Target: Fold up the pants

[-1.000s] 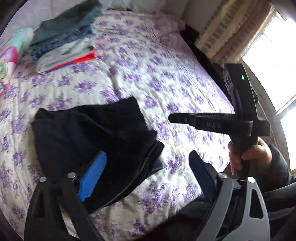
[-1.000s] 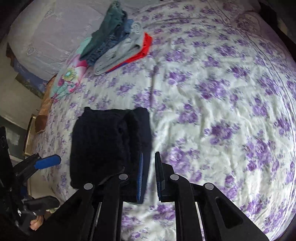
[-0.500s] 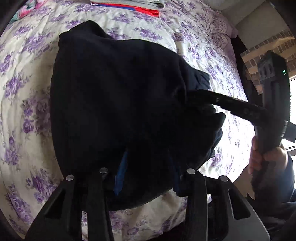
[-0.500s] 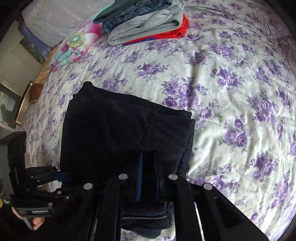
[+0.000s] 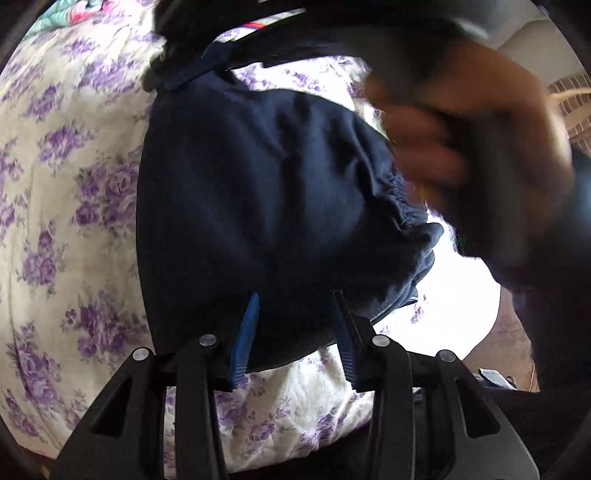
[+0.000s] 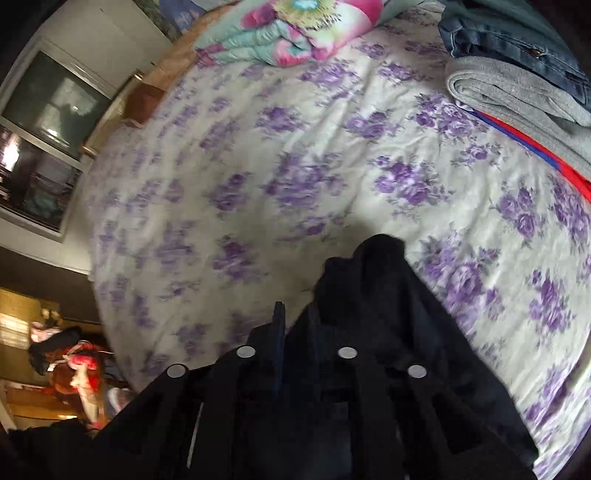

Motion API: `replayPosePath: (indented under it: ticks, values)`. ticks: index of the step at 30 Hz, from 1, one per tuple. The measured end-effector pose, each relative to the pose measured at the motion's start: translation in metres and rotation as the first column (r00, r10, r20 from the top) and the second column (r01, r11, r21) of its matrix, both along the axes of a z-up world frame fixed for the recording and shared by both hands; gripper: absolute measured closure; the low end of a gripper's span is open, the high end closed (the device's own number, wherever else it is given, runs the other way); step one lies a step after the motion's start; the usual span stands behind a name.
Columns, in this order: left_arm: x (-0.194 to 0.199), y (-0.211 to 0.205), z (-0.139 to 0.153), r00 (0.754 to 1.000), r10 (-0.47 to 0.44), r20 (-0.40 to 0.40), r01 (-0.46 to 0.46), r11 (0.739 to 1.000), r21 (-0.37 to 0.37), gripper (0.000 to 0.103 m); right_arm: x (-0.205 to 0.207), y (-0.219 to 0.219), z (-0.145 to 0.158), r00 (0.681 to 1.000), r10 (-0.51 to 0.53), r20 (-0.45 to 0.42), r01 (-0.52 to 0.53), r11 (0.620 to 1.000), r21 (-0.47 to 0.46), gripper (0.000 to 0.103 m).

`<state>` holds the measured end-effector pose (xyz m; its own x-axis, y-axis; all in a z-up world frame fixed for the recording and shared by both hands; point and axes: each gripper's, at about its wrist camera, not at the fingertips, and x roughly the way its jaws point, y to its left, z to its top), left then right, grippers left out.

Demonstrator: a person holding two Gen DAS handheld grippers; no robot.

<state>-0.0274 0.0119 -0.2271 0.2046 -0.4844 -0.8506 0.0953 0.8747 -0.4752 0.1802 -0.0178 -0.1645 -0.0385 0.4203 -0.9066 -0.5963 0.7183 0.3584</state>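
The folded dark navy pants (image 5: 266, 192) fill the middle of the left wrist view, over the floral bedsheet (image 5: 74, 177). My left gripper (image 5: 295, 325) has the near edge of the bundle between its blue pads, shut on it. The right gripper crosses the top of that view with its blue pad (image 5: 199, 66) at the far edge of the pants, the hand (image 5: 461, 147) blurred beside it. In the right wrist view the right gripper (image 6: 295, 325) is shut on dark pants fabric (image 6: 376, 288) that drapes over its fingers.
A stack of folded clothes, grey (image 6: 517, 99), denim (image 6: 509, 33) and red (image 6: 535, 147), lies at the right of the bed. A colourful folded blanket (image 6: 295, 29) lies at the far edge. A window and furniture (image 6: 48, 140) stand beyond the bed's left side.
Both grippers have closed onto the folded pants and lifted the bundle. The right gripper has swung to the far edge, its view turning toward the bed's left side.
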Motion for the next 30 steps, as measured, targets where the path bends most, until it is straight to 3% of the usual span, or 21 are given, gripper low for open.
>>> replayPosePath:
  ticks: [1,4,7,9,11,12,13,16,19,23,30]
  values:
    - [0.001,-0.001,-0.003,1.0,0.005,0.004,-0.005,1.0,0.002,0.064,0.006,0.002,-0.012,1.0,-0.014,0.004,0.014,0.999,-0.048,0.103]
    - [0.009,-0.007,-0.011,1.0,0.005,0.011,-0.005,1.0,0.008,0.064,0.011,0.004,-0.03,0.999,-0.052,-0.011,0.051,0.997,-0.06,0.103]
    - [0.006,-0.007,-0.005,1.0,0.007,0.01,-0.007,1.0,-0.001,0.064,-0.002,0.014,-0.018,0.998,-0.01,0.065,0.016,0.995,-0.101,0.103]
    - [0.004,0.005,0.013,0.999,0.034,0.041,-0.034,0.999,0.011,0.06,-0.003,0.003,0.006,0.997,-0.017,0.074,0.02,0.999,-0.039,0.097]
    - [0.001,0.028,0.034,0.991,0.099,0.093,-0.1,0.995,0.009,0.034,-0.004,-0.024,0.045,0.992,-0.06,0.116,0.055,0.998,0.043,0.055]
    - [0.0,0.044,0.044,0.982,0.15,0.118,-0.151,0.988,0.0,0.019,-0.006,-0.041,0.063,0.984,-0.09,0.15,0.08,0.994,0.075,0.021]
    - [0.0,0.06,0.048,0.973,0.195,0.125,-0.195,0.981,-0.016,0.015,-0.01,-0.063,0.084,0.969,-0.136,0.204,0.116,0.987,0.109,0.016]
    - [0.013,0.098,0.033,0.961,0.275,0.028,-0.271,0.957,-0.102,0.015,-0.022,-0.123,0.117,0.947,-0.213,0.239,0.18,0.972,0.151,0.014]
    - [0.029,0.1,0.006,0.956,0.285,-0.075,-0.294,0.939,-0.177,0.015,-0.04,-0.188,0.125,0.926,-0.313,0.211,0.282,0.945,0.165,0.014]
    - [0.043,0.093,-0.01,0.958,0.258,-0.123,-0.279,0.937,-0.208,0.015,-0.083,-0.263,0.117,0.886,-0.416,0.204,0.403,0.909,0.102,0.014]
    - [0.065,0.073,-0.044,0.964,0.171,-0.204,-0.209,0.96,-0.187,0.015,-0.161,-0.348,0.087,0.772,-0.627,0.103,0.627,0.778,0.036,0.014]
